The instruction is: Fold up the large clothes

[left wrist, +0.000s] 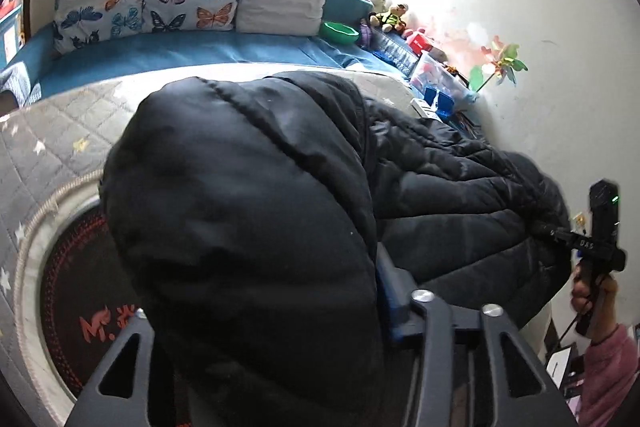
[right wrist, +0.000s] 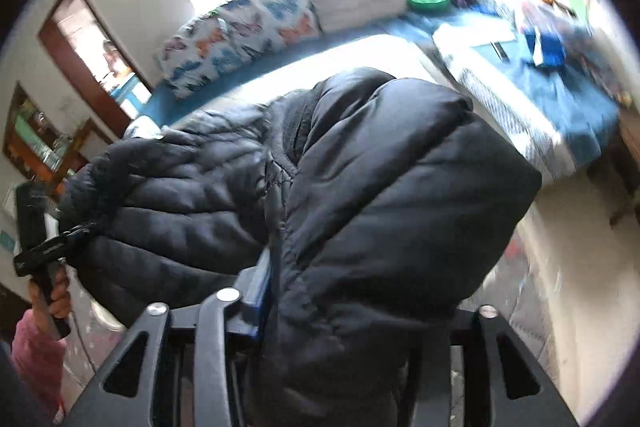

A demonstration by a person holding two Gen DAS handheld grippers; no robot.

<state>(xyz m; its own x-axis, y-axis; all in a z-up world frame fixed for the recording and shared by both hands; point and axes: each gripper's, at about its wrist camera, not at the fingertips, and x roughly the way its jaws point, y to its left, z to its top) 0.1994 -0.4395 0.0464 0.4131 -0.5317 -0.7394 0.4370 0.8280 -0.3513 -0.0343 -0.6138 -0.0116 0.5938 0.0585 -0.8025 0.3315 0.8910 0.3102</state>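
While both the left gripper [right wrist: 86,229] and right gripper [left wrist: 546,229] pinch the black jacket [left wrist: 256,227] aloft between them, over the bed [left wrist: 68,131] toward twelve o'clock, the step seems lifting; next, lay it flat.

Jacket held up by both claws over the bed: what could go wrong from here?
1. The puffy jacket bulges around the left claw and may slip out.
2. The right claw holds only an edge, so it could pull free.
3. Swinging the jacket might sweep the toys beside the bed.
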